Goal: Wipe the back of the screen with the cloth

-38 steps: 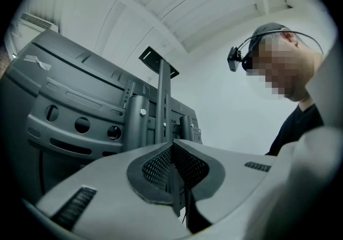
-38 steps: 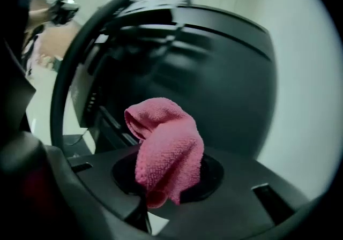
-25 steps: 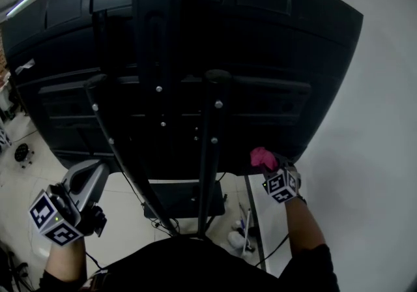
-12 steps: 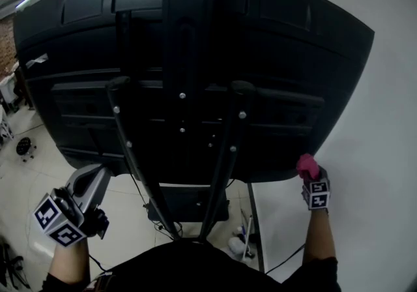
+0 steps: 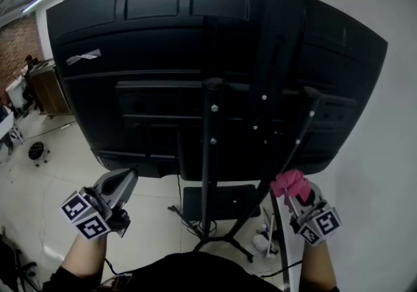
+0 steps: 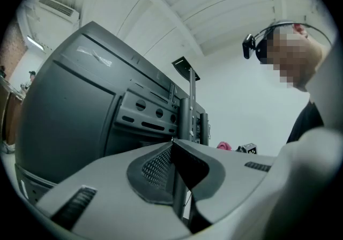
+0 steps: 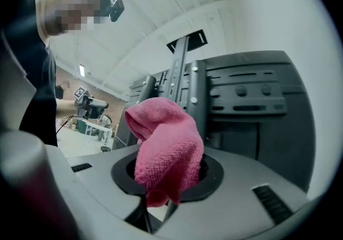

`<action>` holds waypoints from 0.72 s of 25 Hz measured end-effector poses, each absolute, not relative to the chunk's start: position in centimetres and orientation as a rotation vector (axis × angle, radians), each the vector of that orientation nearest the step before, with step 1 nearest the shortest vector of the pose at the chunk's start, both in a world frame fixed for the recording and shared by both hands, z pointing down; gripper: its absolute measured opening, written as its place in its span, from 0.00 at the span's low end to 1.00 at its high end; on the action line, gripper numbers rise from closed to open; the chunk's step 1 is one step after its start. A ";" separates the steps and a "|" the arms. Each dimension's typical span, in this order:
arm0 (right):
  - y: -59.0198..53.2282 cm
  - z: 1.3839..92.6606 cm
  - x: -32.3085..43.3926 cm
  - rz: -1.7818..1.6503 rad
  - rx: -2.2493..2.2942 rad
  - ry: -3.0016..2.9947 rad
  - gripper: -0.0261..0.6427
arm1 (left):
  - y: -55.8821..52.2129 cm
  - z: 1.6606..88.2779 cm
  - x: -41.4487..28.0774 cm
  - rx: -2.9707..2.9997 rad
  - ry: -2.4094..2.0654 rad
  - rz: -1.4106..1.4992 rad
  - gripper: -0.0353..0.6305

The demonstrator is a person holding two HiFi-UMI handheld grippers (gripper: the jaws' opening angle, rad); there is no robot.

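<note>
Now that the right tongs (image 5: 296, 197) have dropped off the screen's (image 5: 163, 56) lower right edge, the pink cloth (image 5: 289, 184) they're clamping sits just under the back panel, so no wiping right now, I'd say. The left tongs (image 5: 122, 181) are pinched together, empty, angled up below the lower left edge.

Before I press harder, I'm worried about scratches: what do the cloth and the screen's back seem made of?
The cloth: pink fuzzy pile, likely microfibre or terry, soft. The screen back: black matte moulded ribs and panels, probably plastic. The stand pole: dark, bolted, likely painted metal.
</note>
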State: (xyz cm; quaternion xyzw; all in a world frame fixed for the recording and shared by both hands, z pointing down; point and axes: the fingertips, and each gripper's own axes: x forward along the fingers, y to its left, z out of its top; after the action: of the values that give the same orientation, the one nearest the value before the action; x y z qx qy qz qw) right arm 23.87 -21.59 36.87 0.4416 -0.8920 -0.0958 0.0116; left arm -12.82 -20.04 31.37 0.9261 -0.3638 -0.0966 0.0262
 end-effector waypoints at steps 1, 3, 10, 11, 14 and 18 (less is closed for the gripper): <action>-21.6 35.1 21.5 -0.341 1.307 -2.818 0.20 | -20.1 30.8 -13.7 2.865 -1.165 -0.302 0.05; -22.2 31.7 17.2 -0.444 1.156 -2.881 0.20 | -20.2 29.5 -15.0 2.866 -1.265 -0.318 0.05; -21.9 19.7 7.3 -0.861 0.963 -2.897 0.20 | -19.2 26.3 -20.6 2.897 -1.407 -0.418 0.05; -21.7 17.9 5.7 -0.909 0.985 -2.889 0.20 | -19.2 26.0 -22.2 2.911 -1.400 -0.421 0.05; -21.7 12.1 -0.7 -1.044 1.055 -2.838 0.20 | -19.5 24.8 -27.8 2.951 -1.365 -0.443 0.05; -23.4 5.6 -10.1 -1.114 1.139 -2.818 0.20 | -20.4 23.0 -35.5 2.975 -1.392 -0.516 0.05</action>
State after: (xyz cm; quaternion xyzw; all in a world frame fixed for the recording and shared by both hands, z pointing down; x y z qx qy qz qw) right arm -10.07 -23.40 5.58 0.3515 -0.8695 -0.3438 -0.0479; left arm -35.48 -20.38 22.99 0.8911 -0.4168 -0.1546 -0.0916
